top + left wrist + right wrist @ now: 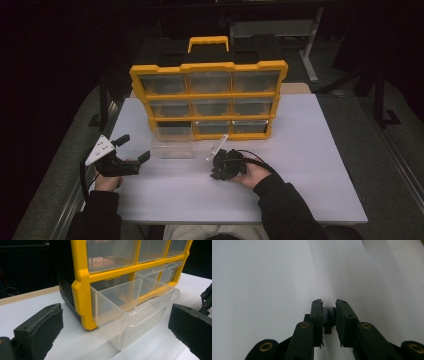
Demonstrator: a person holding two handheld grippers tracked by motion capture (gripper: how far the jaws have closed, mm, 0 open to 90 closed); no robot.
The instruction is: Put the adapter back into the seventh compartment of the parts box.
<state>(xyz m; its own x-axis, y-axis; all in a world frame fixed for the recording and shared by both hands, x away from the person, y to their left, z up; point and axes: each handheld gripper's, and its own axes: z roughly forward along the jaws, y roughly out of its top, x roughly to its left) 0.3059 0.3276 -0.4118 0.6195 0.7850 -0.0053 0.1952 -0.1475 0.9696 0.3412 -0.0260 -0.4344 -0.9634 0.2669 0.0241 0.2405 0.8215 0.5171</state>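
A yellow and black drawer organizer (209, 95) stands upright at the back of the white table (300, 175). Its bottom left clear drawer (172, 145) is pulled out onto the table; in the left gripper view that drawer (135, 315) looks empty. My left gripper (134, 147) is open, just left of the drawer, and its jaws frame the drawer from a short distance (115, 322). My right gripper (220, 167) points down at the table in front of the organizer. It is shut (329, 307) on a small black part (329, 315).
A clear plastic piece (217, 147) leans tilted between the organizer and my right gripper. The organizer's other clear drawers are pushed in, and a yellow handle (208, 42) tops it. White tabletop extends to the right and toward the front edge.
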